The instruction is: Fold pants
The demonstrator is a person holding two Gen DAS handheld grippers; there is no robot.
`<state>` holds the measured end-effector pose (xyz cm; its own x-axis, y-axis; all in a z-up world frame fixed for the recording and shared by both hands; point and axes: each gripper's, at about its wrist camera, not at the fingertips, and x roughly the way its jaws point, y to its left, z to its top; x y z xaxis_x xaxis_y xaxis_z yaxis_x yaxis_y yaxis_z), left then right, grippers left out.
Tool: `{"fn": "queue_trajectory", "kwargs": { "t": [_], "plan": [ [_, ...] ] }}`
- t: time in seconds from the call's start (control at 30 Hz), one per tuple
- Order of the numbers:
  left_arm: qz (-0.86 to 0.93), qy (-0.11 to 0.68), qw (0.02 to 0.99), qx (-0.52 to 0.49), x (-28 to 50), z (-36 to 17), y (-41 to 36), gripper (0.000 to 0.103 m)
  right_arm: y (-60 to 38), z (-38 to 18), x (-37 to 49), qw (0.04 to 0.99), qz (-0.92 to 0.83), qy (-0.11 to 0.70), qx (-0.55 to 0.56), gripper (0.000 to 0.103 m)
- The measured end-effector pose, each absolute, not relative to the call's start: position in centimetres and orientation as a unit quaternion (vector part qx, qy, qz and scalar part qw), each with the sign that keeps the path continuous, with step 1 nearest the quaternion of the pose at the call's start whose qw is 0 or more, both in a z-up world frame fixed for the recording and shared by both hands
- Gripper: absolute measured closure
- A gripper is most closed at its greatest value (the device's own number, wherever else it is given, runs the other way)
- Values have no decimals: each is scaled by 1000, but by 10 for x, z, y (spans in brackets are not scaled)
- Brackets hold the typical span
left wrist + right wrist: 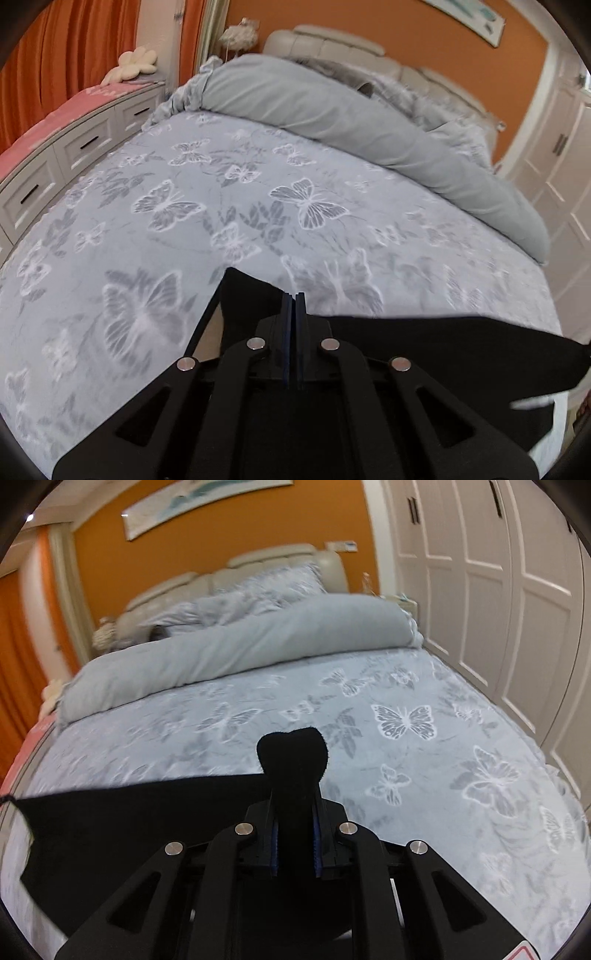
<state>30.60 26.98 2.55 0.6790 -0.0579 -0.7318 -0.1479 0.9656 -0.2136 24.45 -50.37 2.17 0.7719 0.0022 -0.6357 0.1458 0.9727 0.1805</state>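
black pants (129, 819) | soft, taut | pinched: left gripper (294, 295), right gripper (295, 805)

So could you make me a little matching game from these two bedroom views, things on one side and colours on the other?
Things:
1. pants cloth held between the grippers
2. wall behind the padded headboard
3. rolled plain duvet
4. panelled wardrobe doors

Colours:
A. white
B. black
C. orange
D. pale grey-blue

Pairs: 1-B, 2-C, 3-D, 4-A
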Motion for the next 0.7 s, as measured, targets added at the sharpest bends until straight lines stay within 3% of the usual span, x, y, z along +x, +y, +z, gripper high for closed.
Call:
{"fn": "queue_trajectory", "kwargs": {
  "t": [0.17, 0.4, 0.53, 0.57, 0.6, 0.67, 0.7],
  "plan": [
    [10, 415, 902, -122, 211, 19, 281, 103, -507, 8, 172, 930, -30, 353, 99, 92],
    [38, 478, 870, -118, 141, -52, 291, 103, -516, -77, 115, 897, -44, 423, 118, 90],
    [66, 505, 846, -160, 128, -92, 306, 98, -522, -105, 99, 886, -76, 435, 142, 76],
    [66, 506, 841, -177, 125, -95, 311, 97, -525, -104, 92, 887, -83, 427, 155, 66],
    [67, 506, 837, -196, 121, -96, 314, 91, -527, -99, 82, 890, -95, 415, 163, 58],
    [48, 499, 834, -230, 115, -93, 316, 58, -529, -84, 64, 899, -106, 389, 170, 53],
    [46, 482, 840, -245, 113, -87, 317, 31, -528, -79, 56, 902, -108, 380, 174, 49]
  ]
}}
